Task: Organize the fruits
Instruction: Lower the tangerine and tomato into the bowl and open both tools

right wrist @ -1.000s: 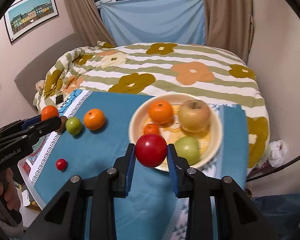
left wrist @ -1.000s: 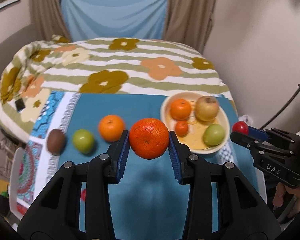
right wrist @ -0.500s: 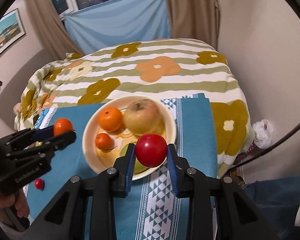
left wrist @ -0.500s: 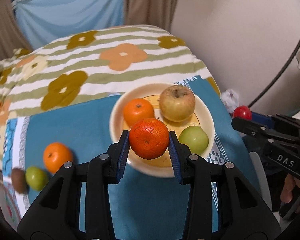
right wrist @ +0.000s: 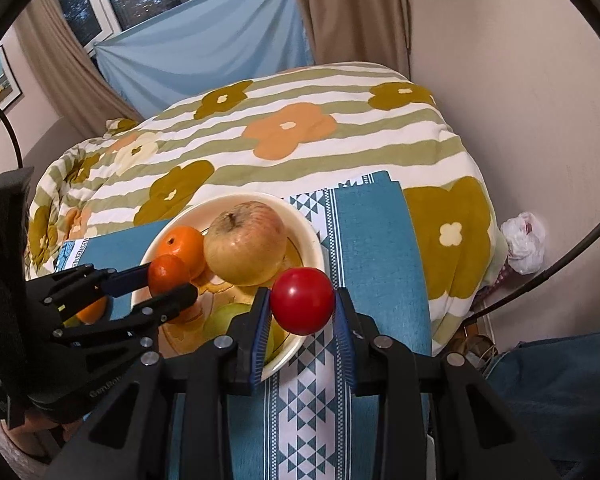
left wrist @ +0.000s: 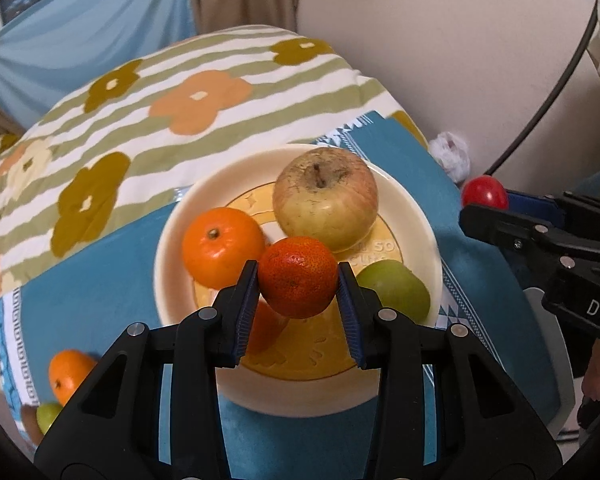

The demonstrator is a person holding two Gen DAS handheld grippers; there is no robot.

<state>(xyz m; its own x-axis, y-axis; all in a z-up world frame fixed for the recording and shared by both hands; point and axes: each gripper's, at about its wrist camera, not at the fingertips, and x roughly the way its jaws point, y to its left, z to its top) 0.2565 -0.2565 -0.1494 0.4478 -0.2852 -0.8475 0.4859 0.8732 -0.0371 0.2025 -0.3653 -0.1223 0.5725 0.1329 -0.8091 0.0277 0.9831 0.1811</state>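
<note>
A cream plate (left wrist: 416, 216) (right wrist: 308, 236) lies on a teal cloth and carries a large yellowish apple (left wrist: 325, 197) (right wrist: 246, 242), an orange (left wrist: 222, 245) (right wrist: 180, 247), a green fruit (left wrist: 398, 289) (right wrist: 226, 317) and a smaller orange fruit half hidden behind my left fingers. My left gripper (left wrist: 298, 278) (right wrist: 170, 276) is shut on a dark orange mandarin (left wrist: 298, 276) (right wrist: 168, 274), hovering over the plate's middle. My right gripper (right wrist: 302, 302) (left wrist: 485, 200) is shut on a red tomato (right wrist: 302, 300) (left wrist: 484, 193), just off the plate's right rim.
Off the plate at lower left lie another orange (left wrist: 66, 374), a green fruit (left wrist: 48, 416) and a brown fruit beside it. The teal cloth (right wrist: 376, 248) covers a flowered striped quilt (right wrist: 284, 128). A wall stands close on the right, with a white crumpled bag (right wrist: 526, 240) below.
Both grippers have swung right and lower toward the plate, each holding its fruit. The mandarin now hangs over the plate; the loose fruits have slid to the lower left corner.
</note>
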